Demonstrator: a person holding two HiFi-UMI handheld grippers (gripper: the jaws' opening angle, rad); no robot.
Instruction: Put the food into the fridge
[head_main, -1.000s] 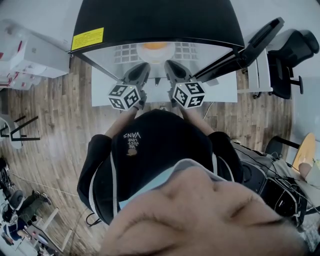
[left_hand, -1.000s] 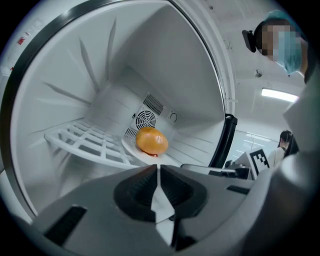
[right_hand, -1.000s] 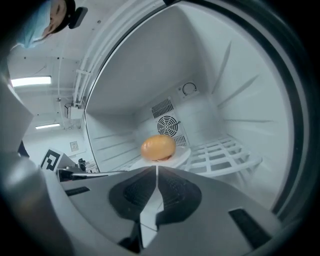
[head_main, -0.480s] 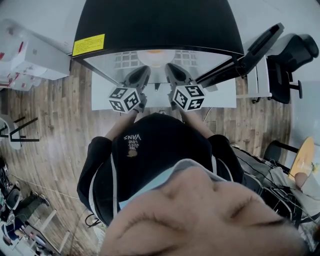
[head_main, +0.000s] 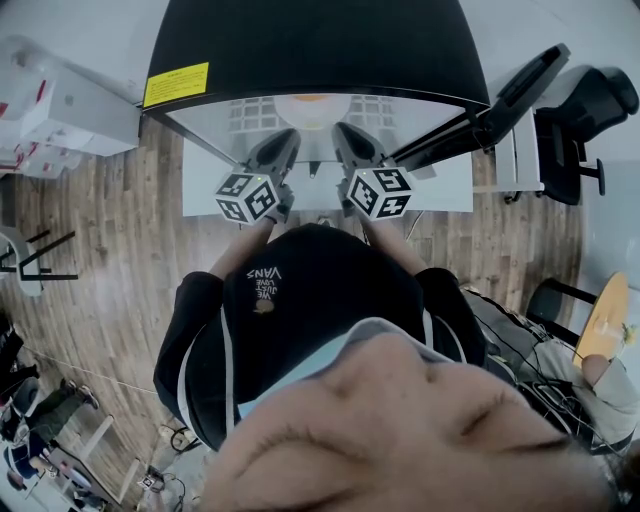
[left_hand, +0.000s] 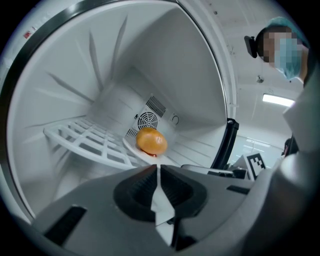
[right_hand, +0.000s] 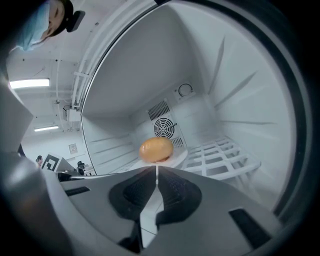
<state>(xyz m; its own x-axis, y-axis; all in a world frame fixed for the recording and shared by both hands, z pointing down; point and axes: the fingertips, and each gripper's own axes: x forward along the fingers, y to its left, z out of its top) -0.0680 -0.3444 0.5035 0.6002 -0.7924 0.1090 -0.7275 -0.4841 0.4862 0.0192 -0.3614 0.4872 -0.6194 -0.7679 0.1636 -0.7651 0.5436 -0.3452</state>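
Quick notes from in front of the fridge (head_main: 300, 45). Text first: there was a yellow sticker (head_main: 176, 83) on the fridge's black top, at the corner on my left, but the print was way too small to read. The only legible thing was "VANS" on my black shirt (head_main: 264, 275), upside down in the head view, with a smaller line above it that I couldn't make out. The marker cubes (head_main: 248, 196) on my grippers had b/w square patterns, no letters.

The food (left_hand: 151, 141) was inside the fridge, toward the back wall, right in front of the fridge's round fan vent (left_hand: 147, 121). It looked like a smooth, rounded, orange-brown lump, kinda bun-shaped and a bit glossy on top. It sat on a white plate (right_hand: 177, 157), and the plate was on the fridge's white grid shelf (right_hand: 225, 155).

Both grippers were at the fridge's opening, pointing in at the food but not touching it. My left gripper (left_hand: 156, 167) had its jaws closed w/ nothing between them, and the same went for my right gripper (right_hand: 156, 170): tips together, empty.
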